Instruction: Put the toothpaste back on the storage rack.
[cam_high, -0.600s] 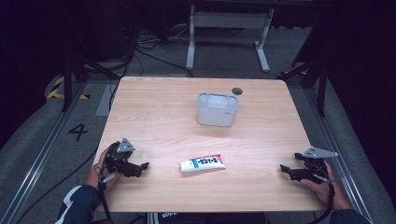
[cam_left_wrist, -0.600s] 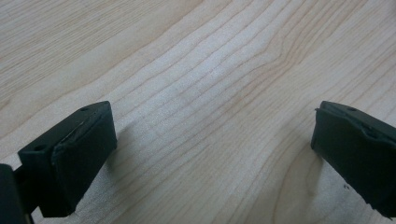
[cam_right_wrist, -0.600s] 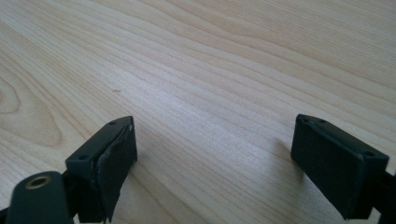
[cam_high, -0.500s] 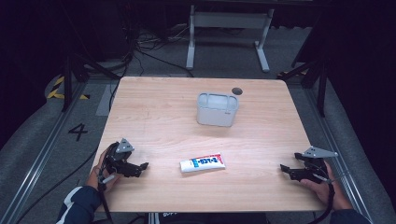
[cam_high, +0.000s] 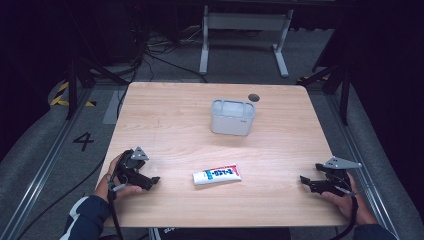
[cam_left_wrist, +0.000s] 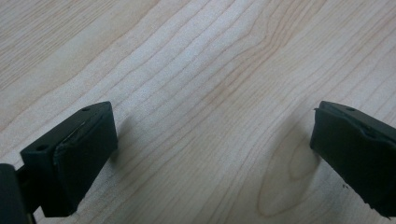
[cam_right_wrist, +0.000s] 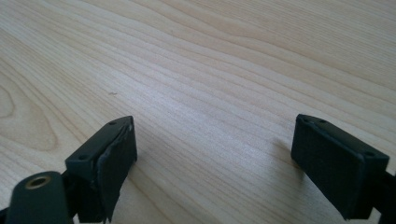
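A white toothpaste tube (cam_high: 217, 175) with blue and red print lies flat near the table's front middle. A pale grey rectangular holder (cam_high: 232, 117) stands upright farther back, past the centre. My left gripper (cam_high: 150, 182) rests on the wood at the front left, held by a hand, its jaws wide apart over bare wood (cam_left_wrist: 212, 140). My right gripper (cam_high: 306, 182) sits at the front right, held by the other hand, also open with nothing but wood grain between its pads (cam_right_wrist: 212, 154). Both grippers point inward toward the tube, well apart from it.
The wooden table (cam_high: 165, 120) has a small dark round hole (cam_high: 254, 97) near its back edge. Beyond the table stand a grey metal frame (cam_high: 245, 22) and cables on the floor. A floor mark "4" (cam_high: 83, 141) lies to the left.
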